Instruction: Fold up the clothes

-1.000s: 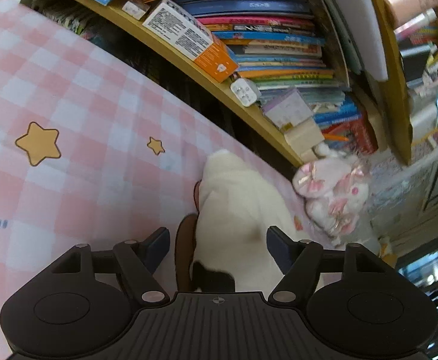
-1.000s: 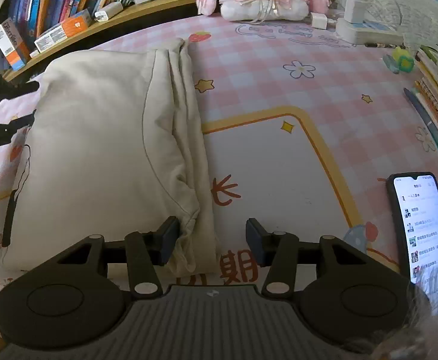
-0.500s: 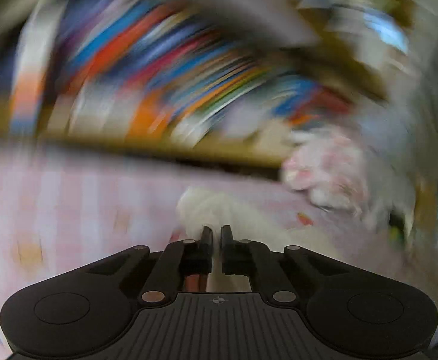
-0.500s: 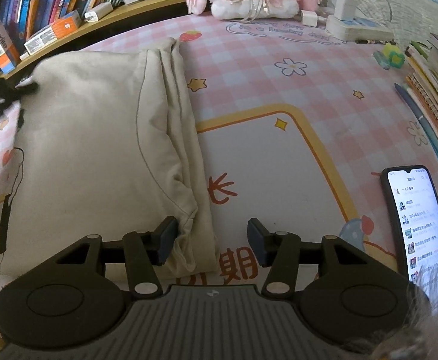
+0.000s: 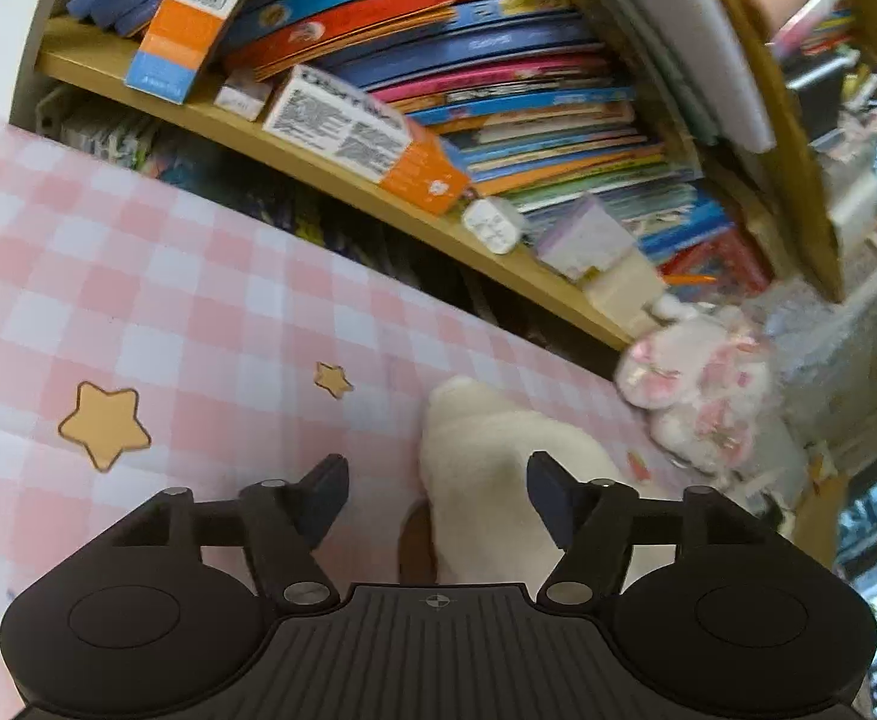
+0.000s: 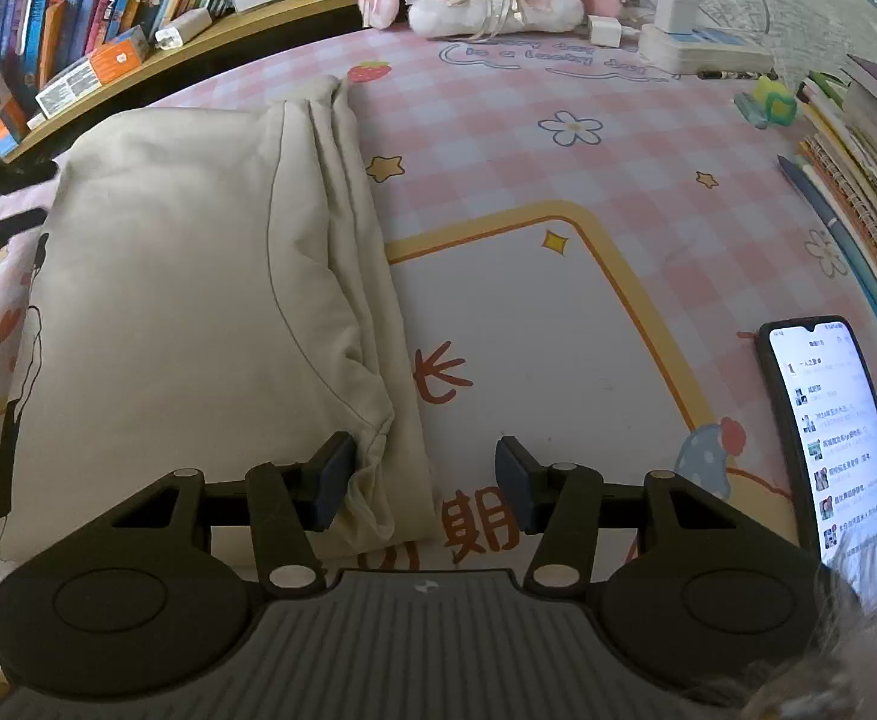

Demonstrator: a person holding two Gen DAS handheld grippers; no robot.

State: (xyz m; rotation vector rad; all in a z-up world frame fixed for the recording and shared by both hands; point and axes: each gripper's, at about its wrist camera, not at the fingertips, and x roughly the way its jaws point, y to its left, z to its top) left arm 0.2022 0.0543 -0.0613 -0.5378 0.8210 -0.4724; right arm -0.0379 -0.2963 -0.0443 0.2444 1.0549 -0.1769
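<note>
Between the left gripper [image 5: 435,495] fingers, jaws opening, sits the cream garment [image 6: 198,312] corner, ungripped. Right gripper [image 6: 425,477] gapes over its near hem. Pinch both corners before folding.

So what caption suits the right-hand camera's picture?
Open right gripper poised over the folded cream garment's corner.

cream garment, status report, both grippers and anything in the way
Left gripper jaws opening, nothing pinched. Right gripper open, straddling the folded edge of the cream garment, no pinch. Garment folded flat on the pink mat. Phone off right, clear.
</note>
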